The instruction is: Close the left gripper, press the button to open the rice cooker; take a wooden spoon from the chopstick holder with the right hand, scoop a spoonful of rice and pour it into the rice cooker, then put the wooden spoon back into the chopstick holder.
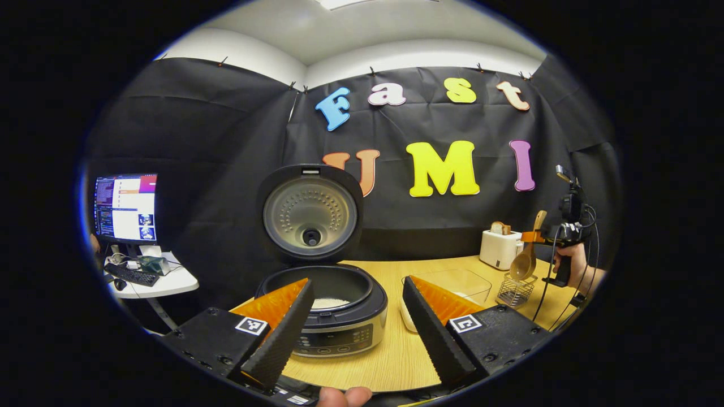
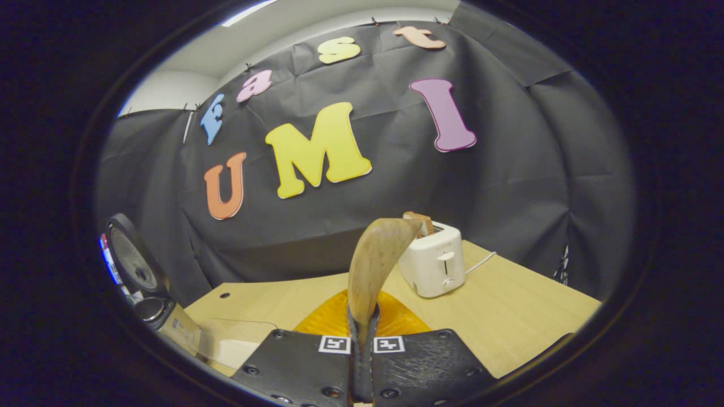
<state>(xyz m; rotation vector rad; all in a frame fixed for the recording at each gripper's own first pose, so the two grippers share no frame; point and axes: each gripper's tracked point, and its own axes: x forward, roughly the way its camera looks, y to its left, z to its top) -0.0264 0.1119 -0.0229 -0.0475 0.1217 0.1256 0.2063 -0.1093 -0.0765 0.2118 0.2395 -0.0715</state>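
On the wooden table [image 1: 390,282], the rice cooker [image 1: 328,311] stands with lid up, rice inside. Your left gripper [image 1: 356,333] hovers before it, jaws apart. Your right gripper [image 2: 362,350] is clamped on the wooden spoon [image 2: 376,260], held above the chopstick holder [image 1: 516,290].

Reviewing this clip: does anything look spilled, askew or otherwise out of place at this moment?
Nothing stands out. The rice cooker stands open on the table with rice inside and no grains visible around it. The right tongs are shut on the wooden spoon, held above the chopstick holder. The left tongs are open and hold nothing.
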